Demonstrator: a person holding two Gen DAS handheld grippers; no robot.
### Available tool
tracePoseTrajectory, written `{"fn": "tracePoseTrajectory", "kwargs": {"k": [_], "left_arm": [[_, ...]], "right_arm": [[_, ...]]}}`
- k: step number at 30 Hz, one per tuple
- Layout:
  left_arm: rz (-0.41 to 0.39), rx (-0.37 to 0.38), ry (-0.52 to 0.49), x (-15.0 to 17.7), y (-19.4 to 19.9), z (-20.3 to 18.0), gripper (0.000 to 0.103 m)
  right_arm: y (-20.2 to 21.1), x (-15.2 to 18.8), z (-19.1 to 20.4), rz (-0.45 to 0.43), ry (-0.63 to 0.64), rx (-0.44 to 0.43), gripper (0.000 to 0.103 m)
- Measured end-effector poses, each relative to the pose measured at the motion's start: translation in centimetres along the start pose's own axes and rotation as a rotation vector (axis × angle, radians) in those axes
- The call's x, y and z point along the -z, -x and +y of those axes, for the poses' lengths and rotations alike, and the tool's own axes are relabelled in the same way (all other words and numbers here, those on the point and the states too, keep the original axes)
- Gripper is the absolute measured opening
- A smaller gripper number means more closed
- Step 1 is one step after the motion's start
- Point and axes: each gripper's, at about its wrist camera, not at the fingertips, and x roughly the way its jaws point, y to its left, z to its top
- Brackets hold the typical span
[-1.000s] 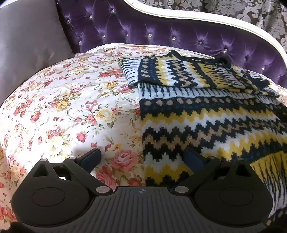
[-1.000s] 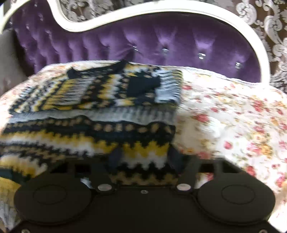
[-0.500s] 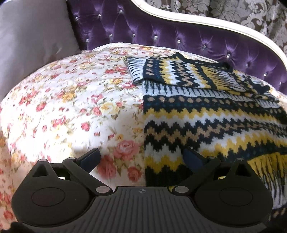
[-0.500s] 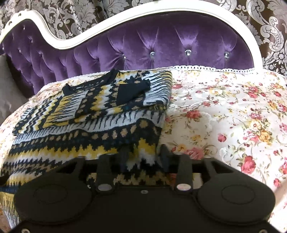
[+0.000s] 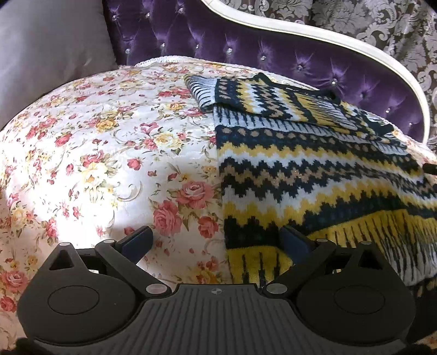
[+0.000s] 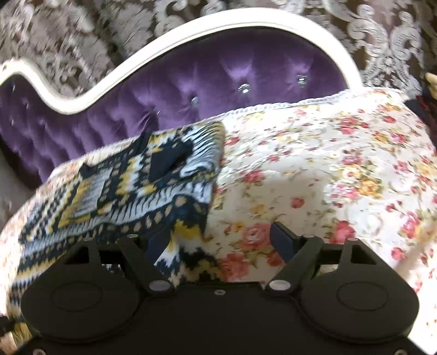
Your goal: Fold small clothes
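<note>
A knitted sweater [image 5: 314,174] lies on a sofa's quilted cover [image 5: 114,153], filling the right half of the left wrist view and the lower left of the right wrist view. The knit is thick and soft, banded in navy, yellow, tan and white zigzags, with a row of tan dots and a ribbed yellow hem [image 5: 256,265] striped in dark lines. Its sleeves are folded across the chest at the far end, their ribbed white cuffs lying near the sweater's side edges. The cover is cream cloth printed with pink and yellow roses, edged in white lace [image 6: 286,105] at the back. Behind it rises a tufted purple velvet backrest [image 5: 273,54] studded with glittering buttons, inside a curved cream frame [image 6: 245,19]; patterned damask wallpaper [image 5: 382,24] fills the top of both views, and a plain grey cushion [image 5: 49,49] sits in the upper left of the left wrist view.

The left tongs [image 5: 215,241] point down at the near edge, jaws wide apart: one finger hangs over bare cover, the other over the hem, with the sweater's corner between them but not pinched. The right tongs [image 6: 218,240] (this view is blurred) tilt down too, jaws opening; the sweater's near corner lies between them, its edge against the left finger, unclamped.
</note>
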Motion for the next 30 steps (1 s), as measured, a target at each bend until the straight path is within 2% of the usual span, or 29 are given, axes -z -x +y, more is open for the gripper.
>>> {"fn": "tracePoseTrajectory", "kwargs": {"k": [5,10,13,15,18,21,25,30], "left_arm": [[-0.013,0.013,-0.003,0.2,0.2,0.2,0.101],[-0.021,0.022,-0.012,0.4,0.2,0.2,0.101],[-0.031,0.019,-0.013,0.5,0.3,0.2,0.101],[-0.035,0.019,-0.012,0.6,0.3,0.1,0.101],[-0.04,0.017,-0.012,0.6,0.3,0.1,0.101],[-0.041,0.017,-0.01,0.6,0.3,0.1,0.101],[-0.041,0.016,-0.009,0.6,0.3,0.1,0.101],[-0.042,0.016,-0.009,0.6,0.3,0.0,0.101]], "right_arm": [[2.2,0.3,-0.8,-0.082,-0.045,0.012,0.082],[5.6,0.5,-0.7,-0.113,-0.084,-0.054,0.084],[7.4,0.6,0.4,-0.041,-0.069,-0.094,0.091],[8.3,1.0,1.5,0.019,-0.033,-0.128,0.092],[9.6,2.2,3.5,0.125,0.071,-0.18,0.097],[10.6,3.7,4.8,0.198,0.158,-0.199,0.098],[11.3,5.1,4.6,0.267,0.153,-0.191,0.098],[11.4,5.8,3.6,0.347,0.162,-0.134,0.098]]}}
